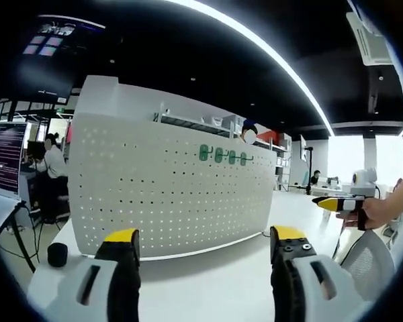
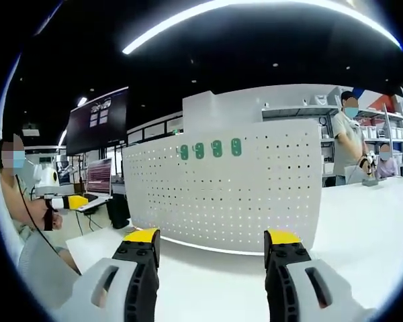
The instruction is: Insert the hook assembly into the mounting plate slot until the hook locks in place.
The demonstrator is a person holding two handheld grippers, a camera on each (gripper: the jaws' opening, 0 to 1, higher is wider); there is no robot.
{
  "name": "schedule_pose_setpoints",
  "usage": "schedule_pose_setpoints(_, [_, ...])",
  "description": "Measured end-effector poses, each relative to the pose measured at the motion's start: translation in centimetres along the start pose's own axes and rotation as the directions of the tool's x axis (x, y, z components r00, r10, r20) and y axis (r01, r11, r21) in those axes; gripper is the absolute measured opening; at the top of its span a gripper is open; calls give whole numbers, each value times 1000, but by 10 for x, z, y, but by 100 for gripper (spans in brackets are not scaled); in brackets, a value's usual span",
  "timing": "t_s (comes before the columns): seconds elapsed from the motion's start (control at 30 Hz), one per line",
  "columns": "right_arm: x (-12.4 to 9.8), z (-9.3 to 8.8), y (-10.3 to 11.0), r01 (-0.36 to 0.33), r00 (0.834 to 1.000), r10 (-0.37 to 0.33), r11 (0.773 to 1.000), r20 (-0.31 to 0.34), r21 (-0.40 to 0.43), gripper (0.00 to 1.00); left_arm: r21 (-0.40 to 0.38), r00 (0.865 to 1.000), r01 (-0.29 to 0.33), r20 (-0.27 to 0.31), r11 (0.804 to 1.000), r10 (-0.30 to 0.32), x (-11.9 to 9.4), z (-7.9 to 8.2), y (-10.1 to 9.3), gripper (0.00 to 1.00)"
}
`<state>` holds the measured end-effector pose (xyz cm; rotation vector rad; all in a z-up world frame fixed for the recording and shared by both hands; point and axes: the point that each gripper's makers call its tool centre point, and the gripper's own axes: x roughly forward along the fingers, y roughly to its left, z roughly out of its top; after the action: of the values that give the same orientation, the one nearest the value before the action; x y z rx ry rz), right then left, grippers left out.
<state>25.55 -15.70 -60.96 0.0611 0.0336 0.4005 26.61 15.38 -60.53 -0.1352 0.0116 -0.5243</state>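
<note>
A white perforated mounting plate (image 1: 168,194) stands upright on the white table, curved by the lens. Several green hook pieces (image 1: 223,156) hang in a row near its top edge. My left gripper (image 1: 205,243) is open in front of the plate, well short of it, with nothing between its yellow-tipped jaws. In the right gripper view the same plate (image 2: 228,194) carries the green hooks (image 2: 209,149) high up. My right gripper (image 2: 212,243) is open and empty, also short of the plate. The right gripper (image 1: 336,203) appears at the far right of the left gripper view, and the left gripper (image 2: 70,201) at the left edge of the right gripper view.
A small black round object (image 1: 57,253) sits on the table left of the plate. Bare white tabletop (image 2: 363,221) stretches to the right. A person (image 2: 349,144) stands behind the plate by shelves. A seated person (image 1: 50,164) and monitors (image 1: 3,157) are at the far left.
</note>
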Motion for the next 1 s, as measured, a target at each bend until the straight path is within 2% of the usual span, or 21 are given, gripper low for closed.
schedule_pose_setpoints(0.63, [1,-3,0,-5,1000,5,1000,-8,3,62,-8,1000,-4,16,1000,4,2,3,0,85])
schedule_pose_setpoints(1.0, [1,-3,-1,-4,1000,4,1000,-4,8,62,-8,1000,-6,9,1000,6,4,-1,2,85])
